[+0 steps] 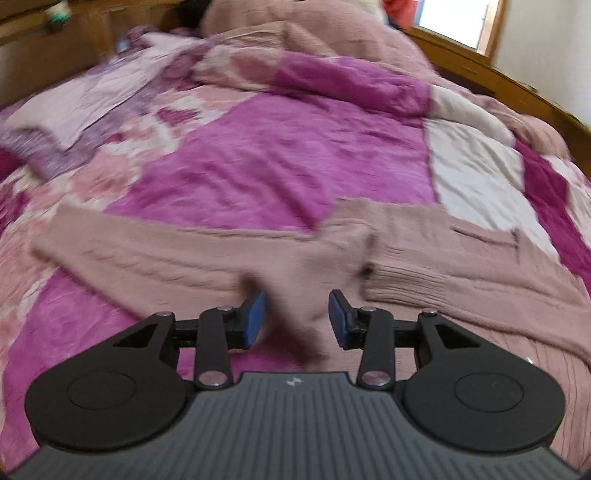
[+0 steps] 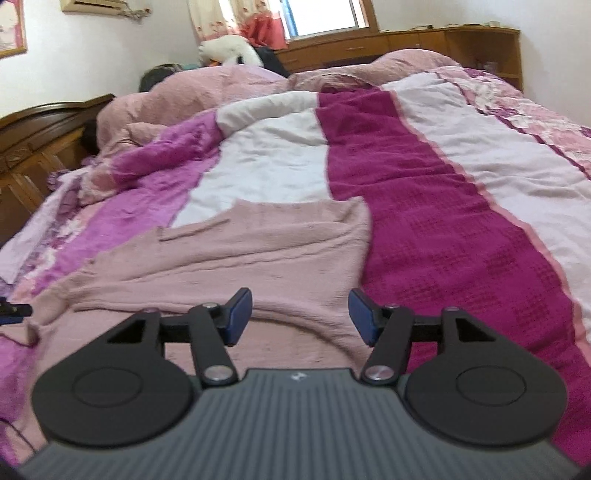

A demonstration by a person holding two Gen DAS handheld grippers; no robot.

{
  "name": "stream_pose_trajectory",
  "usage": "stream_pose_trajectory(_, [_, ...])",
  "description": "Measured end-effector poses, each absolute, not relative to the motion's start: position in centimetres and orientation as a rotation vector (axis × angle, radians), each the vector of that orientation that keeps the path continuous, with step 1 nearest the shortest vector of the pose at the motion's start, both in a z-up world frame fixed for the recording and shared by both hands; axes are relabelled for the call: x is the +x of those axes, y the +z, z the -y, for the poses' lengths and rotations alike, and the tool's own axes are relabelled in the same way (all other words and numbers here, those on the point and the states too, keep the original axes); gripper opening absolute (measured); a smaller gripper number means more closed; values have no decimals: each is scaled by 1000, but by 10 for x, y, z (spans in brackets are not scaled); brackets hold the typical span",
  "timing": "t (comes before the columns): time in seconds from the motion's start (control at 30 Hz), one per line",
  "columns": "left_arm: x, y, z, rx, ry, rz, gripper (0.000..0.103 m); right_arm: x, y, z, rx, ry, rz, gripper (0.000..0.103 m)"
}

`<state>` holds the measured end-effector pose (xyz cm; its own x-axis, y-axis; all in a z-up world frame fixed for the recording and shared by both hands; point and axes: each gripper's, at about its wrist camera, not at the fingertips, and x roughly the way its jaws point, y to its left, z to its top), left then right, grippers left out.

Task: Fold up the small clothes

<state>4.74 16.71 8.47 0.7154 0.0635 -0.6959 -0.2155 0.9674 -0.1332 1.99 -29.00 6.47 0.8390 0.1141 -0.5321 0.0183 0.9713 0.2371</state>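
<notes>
Sweater point(image 2: 236, 258) on quilt point(image 2: 424, 206): soft, limp knit; grip hem edge; both grippers' fingers spread, empty

A patchwork quilt point(image 2: 424, 206) in magenta, white and pale pink covers the bed across the middle of both views. A dusty pink blanket point(image 2: 207, 92) lies bunched along its far edge. In the right wrist view, a wooden headboard point(image 2: 40, 125) stands at the left, a window point(image 2: 325, 16) at the top centre, a wooden dresser point(image 2: 424, 44) at the upper right, and a white plush toy point(image 2: 229, 50) sits near the curtain point(image 2: 207, 22).
</notes>
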Motion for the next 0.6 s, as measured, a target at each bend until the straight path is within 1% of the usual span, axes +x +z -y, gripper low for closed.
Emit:
stream_pose_trajectory(0.17, [40, 80, -203, -321, 270, -767, 46, 15, 62, 267, 225, 99, -580, 60])
stream_pose_trajectory(0.23, [40, 73, -214, -359, 300, -776, 49, 15, 57, 260, 223, 101, -591, 60])
stream_pose_trajectory(0.3, [43, 67, -222, -385, 345, -787, 59, 14, 52, 254, 240, 105, -610, 60])
stream_pose_trajectory(0.4, [48, 59, -227, -410, 387, -784, 66, 12, 46, 248, 251, 116, -634, 60])
stream_pose_trajectory(0.47, [51, 52, -232, -441, 415, -787, 68, 11, 44, 245, 245, 116, -646, 60])
stream_pose_trajectory(0.6, [58, 36, -244, -526, 462, -781, 69, 11, 36, 244, 241, 99, -676, 60])
